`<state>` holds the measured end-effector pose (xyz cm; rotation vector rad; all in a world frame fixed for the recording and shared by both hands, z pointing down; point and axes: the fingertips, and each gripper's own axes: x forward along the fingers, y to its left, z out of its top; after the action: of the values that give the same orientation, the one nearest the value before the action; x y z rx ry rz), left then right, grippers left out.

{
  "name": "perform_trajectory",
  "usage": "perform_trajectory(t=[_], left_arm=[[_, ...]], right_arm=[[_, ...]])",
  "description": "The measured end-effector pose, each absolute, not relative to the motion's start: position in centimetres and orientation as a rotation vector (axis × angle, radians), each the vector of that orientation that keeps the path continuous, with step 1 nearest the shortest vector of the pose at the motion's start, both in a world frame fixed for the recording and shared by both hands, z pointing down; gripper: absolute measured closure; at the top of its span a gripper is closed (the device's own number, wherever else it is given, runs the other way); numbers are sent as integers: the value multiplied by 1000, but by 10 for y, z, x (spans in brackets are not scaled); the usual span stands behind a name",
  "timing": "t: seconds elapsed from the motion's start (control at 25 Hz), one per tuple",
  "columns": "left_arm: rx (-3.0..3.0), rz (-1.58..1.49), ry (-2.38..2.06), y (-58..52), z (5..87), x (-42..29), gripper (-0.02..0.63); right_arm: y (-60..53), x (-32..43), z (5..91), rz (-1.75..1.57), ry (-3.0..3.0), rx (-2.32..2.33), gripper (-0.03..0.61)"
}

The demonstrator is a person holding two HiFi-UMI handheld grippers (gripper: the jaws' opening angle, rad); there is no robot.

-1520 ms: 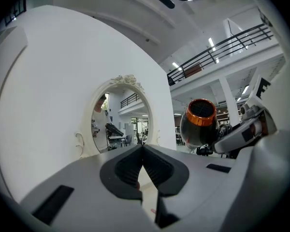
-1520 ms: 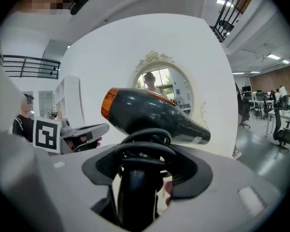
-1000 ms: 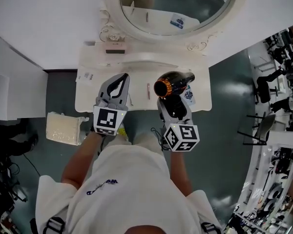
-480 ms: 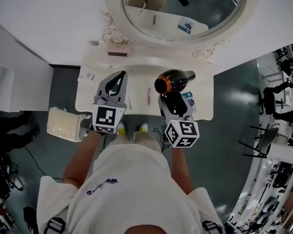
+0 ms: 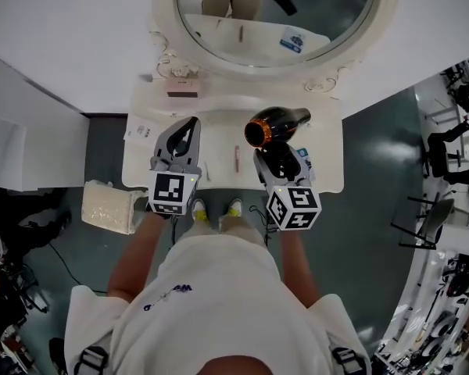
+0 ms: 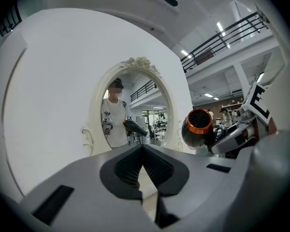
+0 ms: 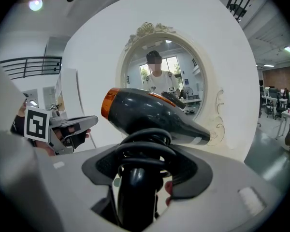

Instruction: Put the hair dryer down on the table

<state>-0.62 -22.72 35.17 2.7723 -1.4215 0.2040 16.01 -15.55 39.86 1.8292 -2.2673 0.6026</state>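
- The right gripper (image 7: 137, 178) is clamped on the handle of the hair dryer (image 7: 150, 115), with loops of black cord bunched up between the jaws as well. The hold sits just under the barrel.
- The left gripper (image 6: 142, 149) has its jaw tips pressed together with nothing between them. It sits level with the right gripper and well apart from the dryer, so it's taking no share of the load.
- The dryer is held over the right half of the table (image 5: 328, 180). Its barrel lies crosswise, the orange-ringed back end pointing left and the nozzle pointing right. From above I can't tell how far it is off the tabletop.
- My read on handling: it's a stiff, glossy plastic shell, so probably slippery on the pads. It's also top-heavy, since the motor end sits above the grip and will want to tip or twist. The handle is the sensible place to hold it, but the trapped cord makes the grip springy and could snag on release.
- It looks sturdy enough, though it would knock hard if dropped. Laying it on its side should keep it from rolling.
- A small pink stick (image 5: 238, 158) lies between the grippers, and the mirror (image 5: 219, 33) stands behind.
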Motion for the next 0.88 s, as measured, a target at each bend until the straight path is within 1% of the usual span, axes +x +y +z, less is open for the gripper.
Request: perform_trajectory(t=[0.56, 0.88], left_arm=[[2759, 244, -1348, -230, 369, 3, 606], [2751, 240, -1321, -230, 382, 12, 606]], right_arm=[[-161, 176, 412, 628, -2206, 1849, 273], [-164, 172, 427, 648, -2189, 1834, 273]])
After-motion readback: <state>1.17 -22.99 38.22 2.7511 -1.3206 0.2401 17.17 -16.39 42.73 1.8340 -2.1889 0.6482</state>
